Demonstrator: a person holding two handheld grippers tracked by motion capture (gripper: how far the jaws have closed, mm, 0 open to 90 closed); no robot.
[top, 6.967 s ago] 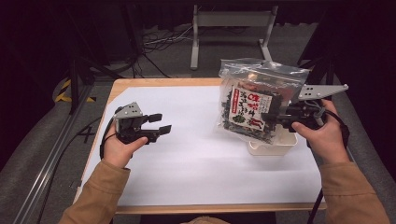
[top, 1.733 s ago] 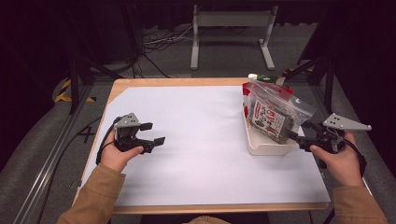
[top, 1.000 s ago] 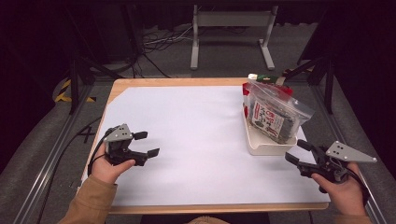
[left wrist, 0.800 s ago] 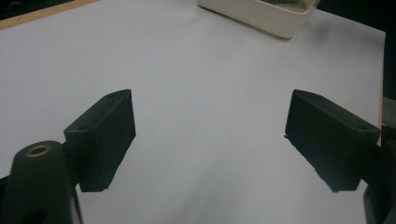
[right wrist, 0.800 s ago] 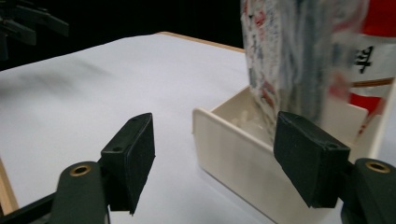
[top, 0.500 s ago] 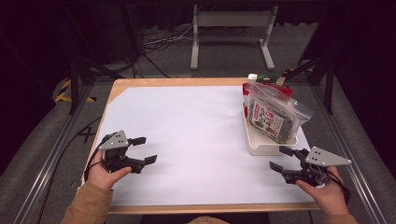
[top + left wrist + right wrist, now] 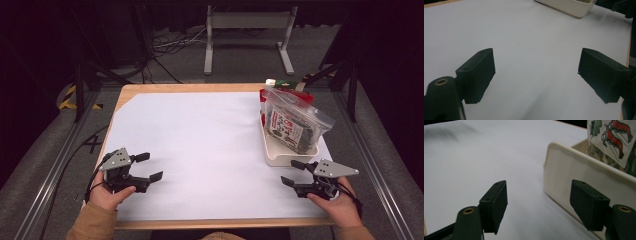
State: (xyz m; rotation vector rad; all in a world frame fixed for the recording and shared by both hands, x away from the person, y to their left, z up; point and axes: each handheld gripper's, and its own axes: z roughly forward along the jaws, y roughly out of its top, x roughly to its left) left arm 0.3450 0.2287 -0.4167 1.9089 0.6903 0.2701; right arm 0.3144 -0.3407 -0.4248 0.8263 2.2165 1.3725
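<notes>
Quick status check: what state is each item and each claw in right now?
Snack bag: sealed, leaning in the bin, not held.
Bin: upright at the table's right edge, holding the bag.
Left claw: open, empty, low over the white sheet.
Right claw: open, empty, just short of the bin's near end.

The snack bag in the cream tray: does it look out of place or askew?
Slightly. The snack bag leans tilted in the cream tray and rises well above its rim. Nothing looks spilled or torn. Both claws, left and right, are open and empty.
</notes>
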